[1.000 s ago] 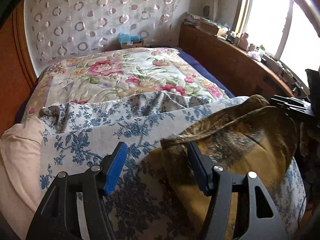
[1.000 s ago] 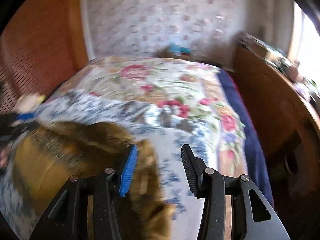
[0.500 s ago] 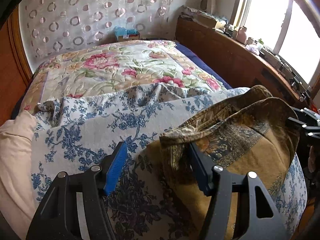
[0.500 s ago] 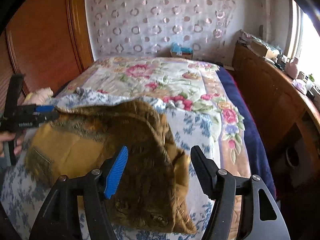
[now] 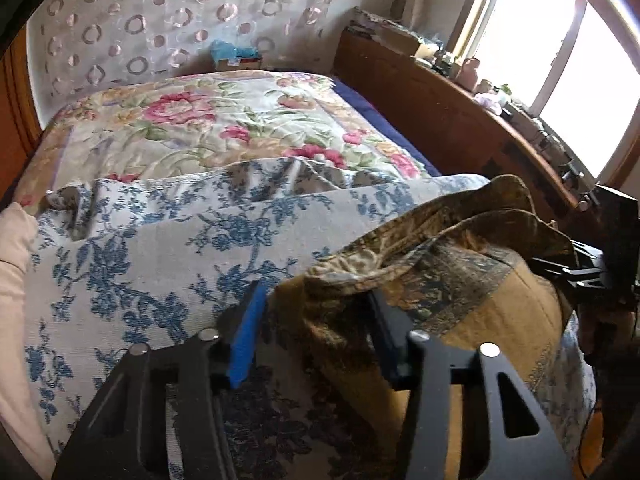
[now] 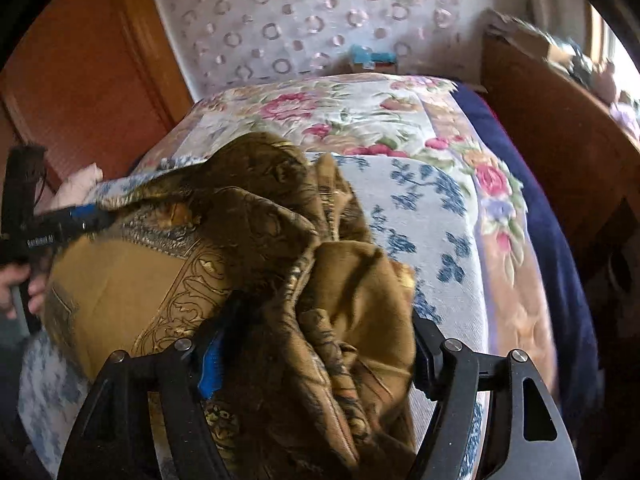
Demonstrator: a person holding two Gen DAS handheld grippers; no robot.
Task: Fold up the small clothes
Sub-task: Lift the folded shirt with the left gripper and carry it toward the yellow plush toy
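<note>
Two views. In the left one, the left tool [image 5: 316, 328] stands wide open around an edge of the brown cloth [image 5: 472, 280], which lies on the blue-flowered cover [image 5: 160, 264] on the bed [image 5: 224, 120]. In the right one, the right tool [image 6: 316, 344] stands open with bunched cloth [image 6: 280, 216] between its fingers.

1. Garment [image 5: 472, 280] lay on blanket [image 5: 168, 264], toward bed's right side, near edge.
2. Blanket lay across near part of bed, on top of quilt [image 5: 224, 128]; quilt ran back to curtain [image 5: 160, 12] behind.
3. Box [image 5: 236, 58] sat at bed's far end, in front of curtain.
4. Shelf [image 5: 432, 92] w/ clutter ran along bed's right side, window [image 5: 560, 40] behind it.
5. L gripper [image 5: 316, 344] straddled garment's left edge; R gripper [image 6: 316, 354] straddled its bunched right part.
6. Pillow [image 5: 12, 256] lay left of blanket.
</note>
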